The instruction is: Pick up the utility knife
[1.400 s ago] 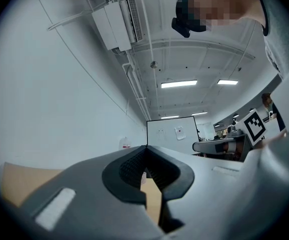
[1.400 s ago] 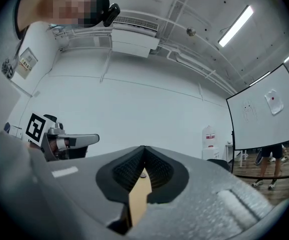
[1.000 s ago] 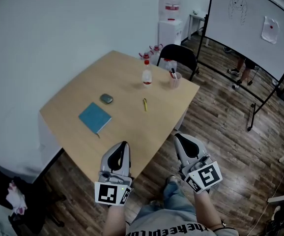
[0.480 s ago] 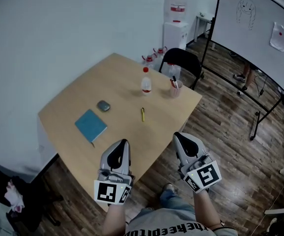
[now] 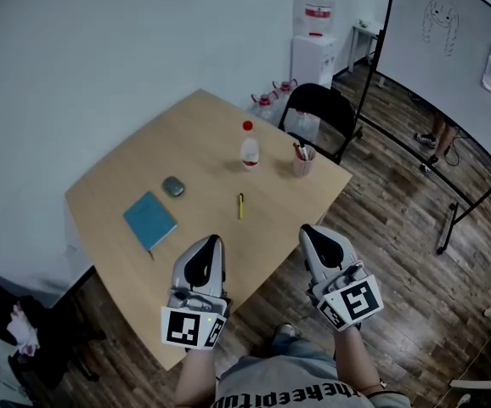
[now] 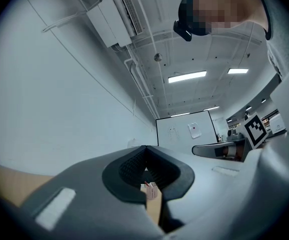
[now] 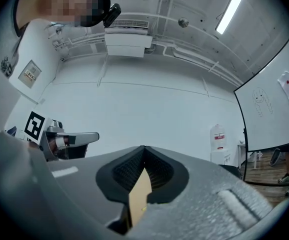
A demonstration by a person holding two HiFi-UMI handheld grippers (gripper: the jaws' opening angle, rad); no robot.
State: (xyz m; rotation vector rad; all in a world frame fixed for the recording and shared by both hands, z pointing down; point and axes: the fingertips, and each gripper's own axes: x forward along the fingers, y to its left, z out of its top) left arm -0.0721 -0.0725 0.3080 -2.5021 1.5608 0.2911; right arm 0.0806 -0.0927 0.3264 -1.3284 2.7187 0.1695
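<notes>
Forearms reach out from the bottom of the head view, side by side, each carrying its gripper roughly level with the nose tipped slightly upward. The left gripper [image 5: 211, 243] hangs over the near edge of the wooden table [image 5: 118, 189]. The right gripper [image 5: 310, 231] hangs beside that edge, over the floor. In each gripper's own view the two jaws meet at the tip with nothing between them, so both are closed and empty.

Compared with a second ago, both grippers have come closer to the table. The left one now overlaps the tabletop, where before only its tip reached the edge. The things on the table have slid down the head view toward the grippers.

The utility knife [image 5: 240, 206], yellow and slim, lies flat on the table ahead of the two grippers and apart from both. It is between the blue notebook [image 5: 149, 221] on its left and the cup [image 5: 302, 161] of pens further back on its right. Its long axis runs almost straight up and down the head view, away from the person, with the far end aimed near the bottle [image 5: 249, 148]. Which end carries the blade is too small to tell.
</notes>
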